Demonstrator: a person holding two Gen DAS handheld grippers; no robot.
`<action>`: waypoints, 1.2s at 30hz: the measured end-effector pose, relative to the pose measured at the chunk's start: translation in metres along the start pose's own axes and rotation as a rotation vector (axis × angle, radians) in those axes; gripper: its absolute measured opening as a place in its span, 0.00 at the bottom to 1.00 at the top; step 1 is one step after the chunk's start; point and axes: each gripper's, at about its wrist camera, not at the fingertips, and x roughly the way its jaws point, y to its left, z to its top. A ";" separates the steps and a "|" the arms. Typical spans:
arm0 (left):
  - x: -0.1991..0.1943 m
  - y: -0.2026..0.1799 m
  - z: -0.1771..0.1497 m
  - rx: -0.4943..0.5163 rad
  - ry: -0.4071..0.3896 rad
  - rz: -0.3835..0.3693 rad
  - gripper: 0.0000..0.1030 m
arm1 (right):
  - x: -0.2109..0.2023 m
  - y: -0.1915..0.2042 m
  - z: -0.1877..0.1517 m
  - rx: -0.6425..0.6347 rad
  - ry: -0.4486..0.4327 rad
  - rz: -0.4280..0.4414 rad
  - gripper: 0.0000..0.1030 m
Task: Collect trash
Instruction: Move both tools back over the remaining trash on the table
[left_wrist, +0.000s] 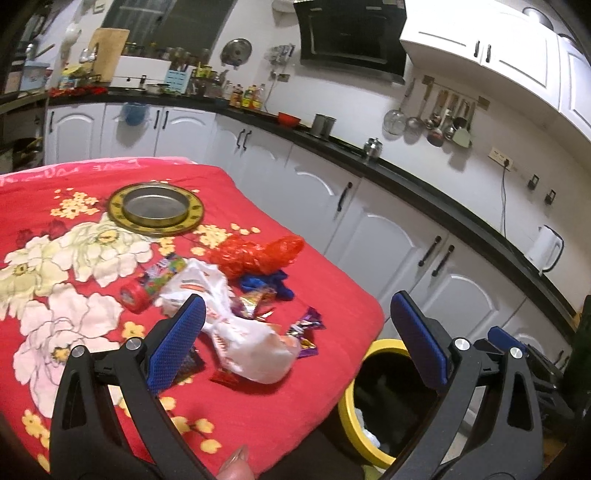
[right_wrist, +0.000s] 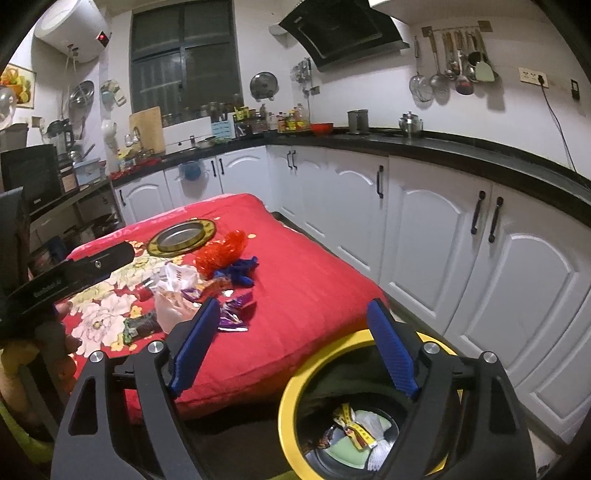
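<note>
Trash lies in a heap on the red flowered cloth (left_wrist: 303, 236): a crumpled white plastic bag (left_wrist: 251, 347), a red mesh wad (left_wrist: 255, 253), a blue scrap (left_wrist: 266, 284), a colourful tube (left_wrist: 151, 284) and purple wrappers (left_wrist: 308, 326). My left gripper (left_wrist: 299, 297) is open just short of the white bag, with nothing between its pads. My right gripper (right_wrist: 293, 302) is open and empty, above the near edge of the cloth and the yellow-rimmed bin (right_wrist: 291, 391). Wrappers and a white scrap (right_wrist: 354, 432) lie inside the bin. The heap (right_wrist: 207, 280) shows beyond the right gripper.
A round metal tin on a gold-rimmed plate (left_wrist: 155, 208) sits at the far side of the cloth. White cabinets (right_wrist: 461, 258) under a black counter run close along the right. A hand (right_wrist: 55, 325) holding the left gripper's body fills the left of the right wrist view.
</note>
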 end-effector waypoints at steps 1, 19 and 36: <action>-0.001 0.001 0.001 -0.001 -0.003 0.004 0.89 | 0.000 0.002 0.001 -0.003 -0.003 0.003 0.77; -0.005 0.043 0.014 0.003 -0.016 0.088 0.89 | 0.020 0.053 0.027 -0.081 -0.023 0.101 0.77; 0.033 0.114 0.030 -0.002 0.100 0.208 0.85 | 0.086 0.079 0.058 -0.101 -0.001 0.137 0.77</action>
